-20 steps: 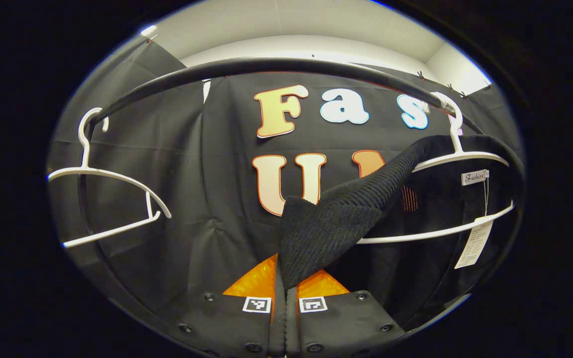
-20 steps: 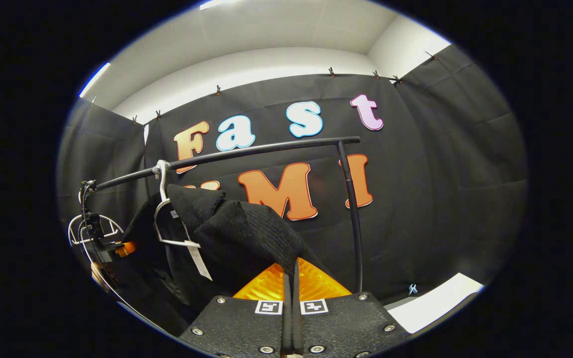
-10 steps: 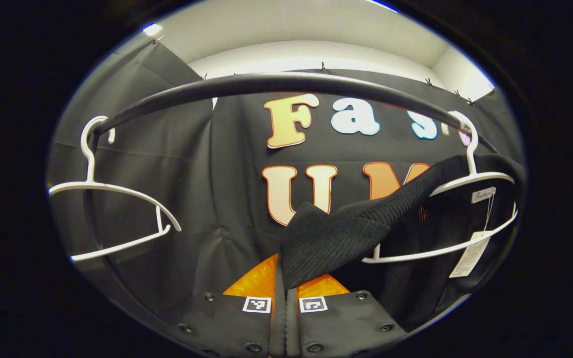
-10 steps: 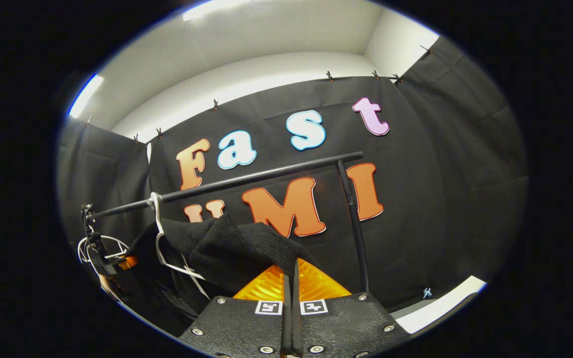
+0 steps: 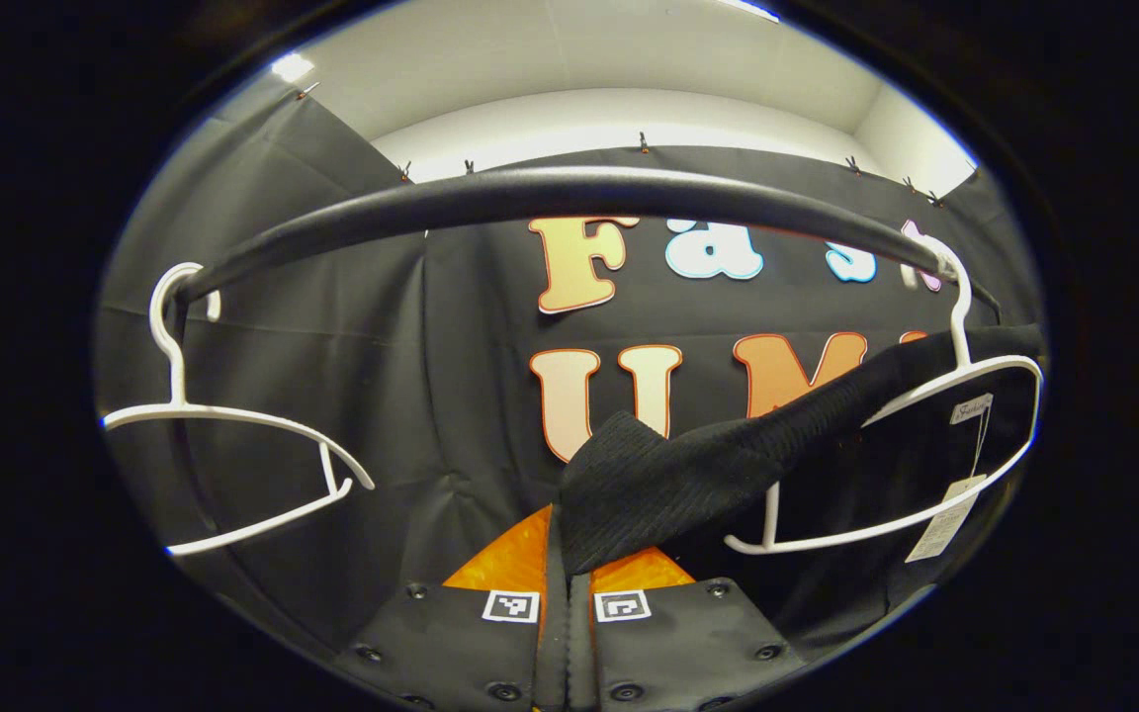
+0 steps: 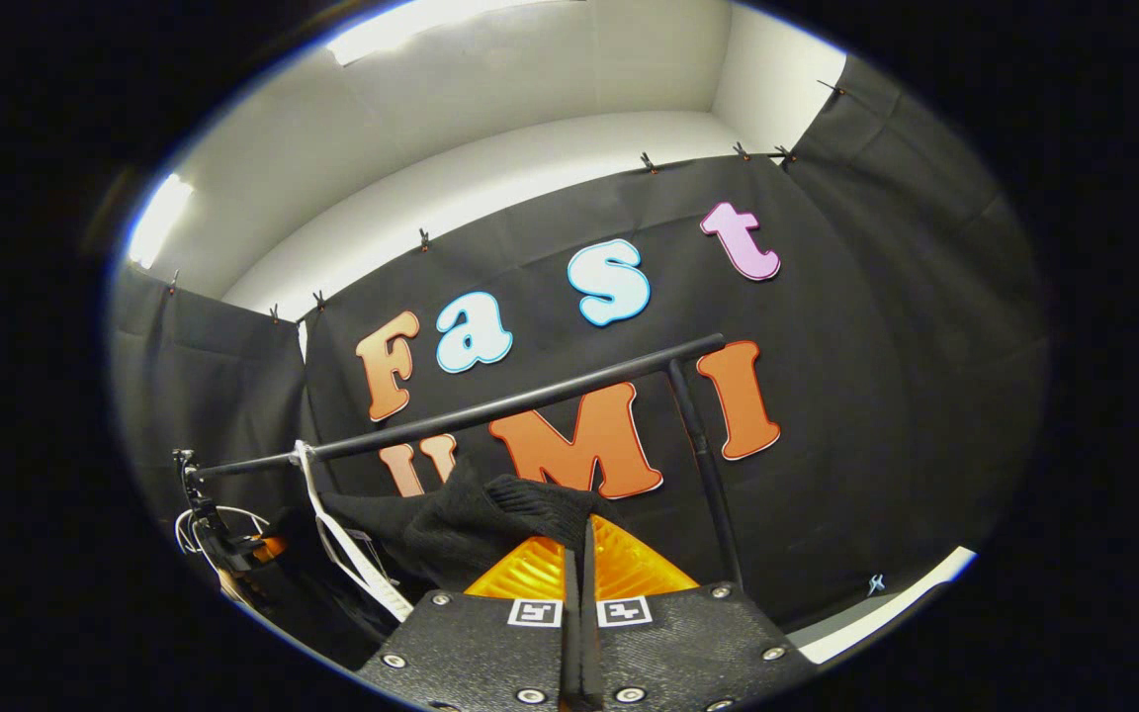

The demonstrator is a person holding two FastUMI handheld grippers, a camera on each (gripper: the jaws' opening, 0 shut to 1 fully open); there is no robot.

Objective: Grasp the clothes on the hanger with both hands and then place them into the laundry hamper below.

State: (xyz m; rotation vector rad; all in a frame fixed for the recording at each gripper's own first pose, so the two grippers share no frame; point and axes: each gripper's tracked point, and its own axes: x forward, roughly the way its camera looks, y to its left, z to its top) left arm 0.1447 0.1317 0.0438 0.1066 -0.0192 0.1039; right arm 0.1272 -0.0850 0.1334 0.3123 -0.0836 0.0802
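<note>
A black knit garment (image 5: 688,465) hangs on a white hanger (image 5: 925,381) at the right end of the black rail (image 5: 550,193). One shoulder is pulled off the hanger and stretches down to my left gripper (image 5: 569,554), which is shut on the cloth. In the right gripper view the same garment (image 6: 461,524) bunches under the rail (image 6: 490,410), beside its tilted hanger (image 6: 352,559). My right gripper (image 6: 579,539) is shut on the other shoulder. The left gripper (image 6: 233,549) shows far off at the lower left of that view.
An empty white hanger (image 5: 223,425) hangs at the rail's left end. A paper tag (image 5: 943,519) dangles from the garment's collar. The rail's upright post (image 6: 703,465) stands just right of my right gripper. A strip of white floor (image 6: 886,608) lies at the lower right.
Both grippers have risen or tilted upward with the garment in them. The rail and hanger sit lower in both views. The garment's hanger has tipped and the cloth is stretched flatter.
</note>
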